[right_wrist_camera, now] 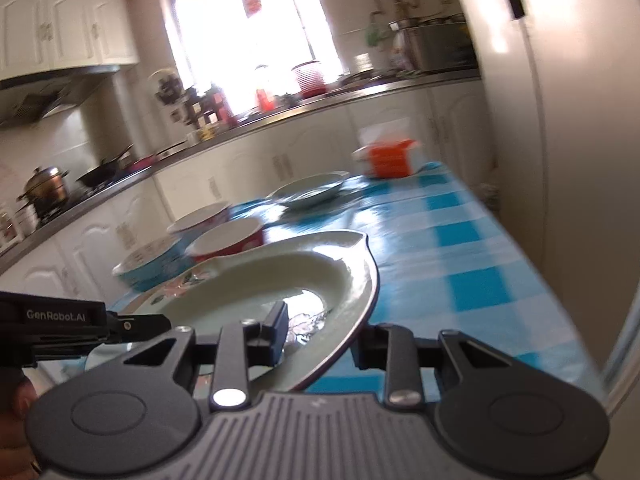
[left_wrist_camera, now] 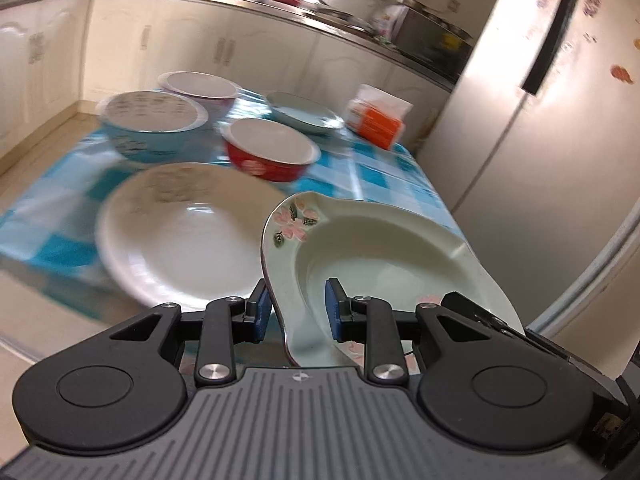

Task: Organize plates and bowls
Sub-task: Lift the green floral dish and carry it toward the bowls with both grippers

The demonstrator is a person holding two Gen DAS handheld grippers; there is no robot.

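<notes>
Floral plate [left_wrist_camera: 360, 248]: pale green, pink flowers on its rim, held tilted in the air over the near end of the surface [left_wrist_camera: 384, 176], gripped on opposite rims by both tools.
Left tool [left_wrist_camera: 298, 314]: clamped on the floral plate's near rim, one blue pad inside the dish, the other under it.
Right tool [right_wrist_camera: 320, 336]: closed on the same plate's edge; one finger lies on the inner face, the other sits below the rim.
White plate [left_wrist_camera: 180, 240]: flat on the surface, just left of the held plate in the left wrist view.
Red bowl [left_wrist_camera: 272, 152]: behind the white plate, upright.
Blue bowl [left_wrist_camera: 152, 120]: left of the red bowl, near it.
Purple-rimmed bowl [left_wrist_camera: 198, 86]: furthest back, beside the blue bowl.
Light blue plate [left_wrist_camera: 304, 112]: far side of the surface, right of the bowls.
Tissue pack [left_wrist_camera: 376, 116]: orange and white, at the far right corner.
Surface: covered in a blue-and-white checked cloth.
Sharpness: background blurred in both views.
</notes>
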